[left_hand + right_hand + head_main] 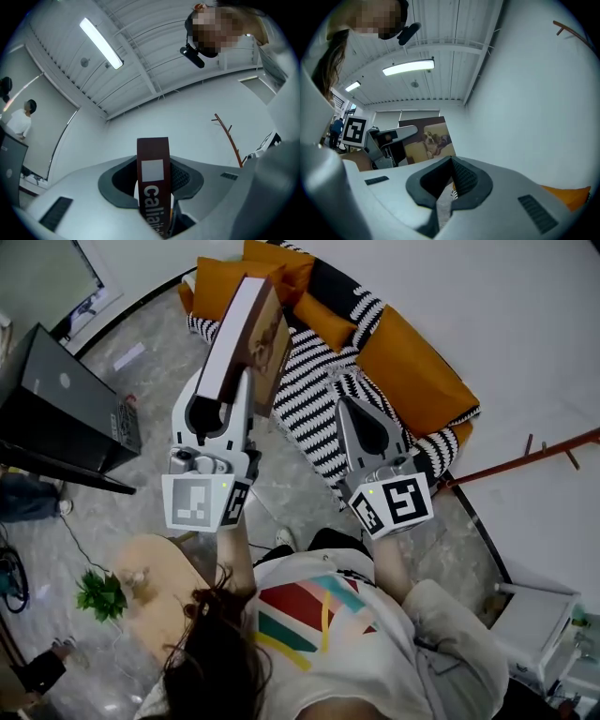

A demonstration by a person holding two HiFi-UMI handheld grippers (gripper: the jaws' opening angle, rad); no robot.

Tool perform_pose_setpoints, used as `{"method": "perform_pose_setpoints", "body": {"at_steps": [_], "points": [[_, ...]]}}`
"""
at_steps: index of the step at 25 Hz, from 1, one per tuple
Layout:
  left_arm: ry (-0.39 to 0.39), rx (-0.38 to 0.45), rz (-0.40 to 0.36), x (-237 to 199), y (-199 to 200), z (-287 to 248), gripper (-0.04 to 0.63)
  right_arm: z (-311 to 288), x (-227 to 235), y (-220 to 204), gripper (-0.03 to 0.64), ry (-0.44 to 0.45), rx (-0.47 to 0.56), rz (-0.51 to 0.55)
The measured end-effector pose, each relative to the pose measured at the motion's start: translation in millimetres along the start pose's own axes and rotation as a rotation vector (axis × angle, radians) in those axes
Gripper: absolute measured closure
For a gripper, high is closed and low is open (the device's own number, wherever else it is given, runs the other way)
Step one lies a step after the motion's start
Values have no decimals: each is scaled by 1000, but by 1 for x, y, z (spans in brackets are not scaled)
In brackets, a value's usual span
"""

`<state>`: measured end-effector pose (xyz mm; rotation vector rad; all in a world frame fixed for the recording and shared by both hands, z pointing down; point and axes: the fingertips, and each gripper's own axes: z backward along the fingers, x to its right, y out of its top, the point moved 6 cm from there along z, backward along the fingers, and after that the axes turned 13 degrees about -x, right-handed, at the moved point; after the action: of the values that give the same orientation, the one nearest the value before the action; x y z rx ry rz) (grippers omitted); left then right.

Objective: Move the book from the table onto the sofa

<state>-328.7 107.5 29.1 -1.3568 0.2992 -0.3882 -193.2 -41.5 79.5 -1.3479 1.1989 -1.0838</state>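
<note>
The book (248, 329), brown-covered with a dog picture and a white page edge, is held upright in the air over the near end of the sofa (412, 367). My left gripper (239, 381) is shut on its lower edge. In the left gripper view the dark red spine (152, 187) stands between the jaws. My right gripper (345, 401) is shut and empty, to the right of the book, its tip over the striped blanket (314, 413). In the right gripper view the book cover (426, 140) shows at the left, and the jaws (452, 160) meet at their tips.
Orange cushions (239, 277) lie on the sofa's far end. A black cabinet (66, 413) stands at the left. A round wooden table (159, 587) with a small plant (101, 594) is behind me at lower left. A wooden coat rack (534, 456) leans at the right.
</note>
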Motion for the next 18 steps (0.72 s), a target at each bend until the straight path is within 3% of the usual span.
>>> {"method": "perform_pose_setpoints", "body": {"at_steps": [5, 11, 15, 18], "points": [[21, -30, 40, -47, -13, -23, 448, -51, 8, 6, 606, 0, -46, -12], [38, -105, 72, -69, -48, -49, 446, -84, 39, -12, 606, -24, -88, -48], [63, -163, 103, -73, -76, -96, 447, -106, 84, -25, 606, -41, -114, -88], [40, -193, 121, -60, -97, -141, 447, -114, 130, -28, 606, -74, -118, -96]]}}
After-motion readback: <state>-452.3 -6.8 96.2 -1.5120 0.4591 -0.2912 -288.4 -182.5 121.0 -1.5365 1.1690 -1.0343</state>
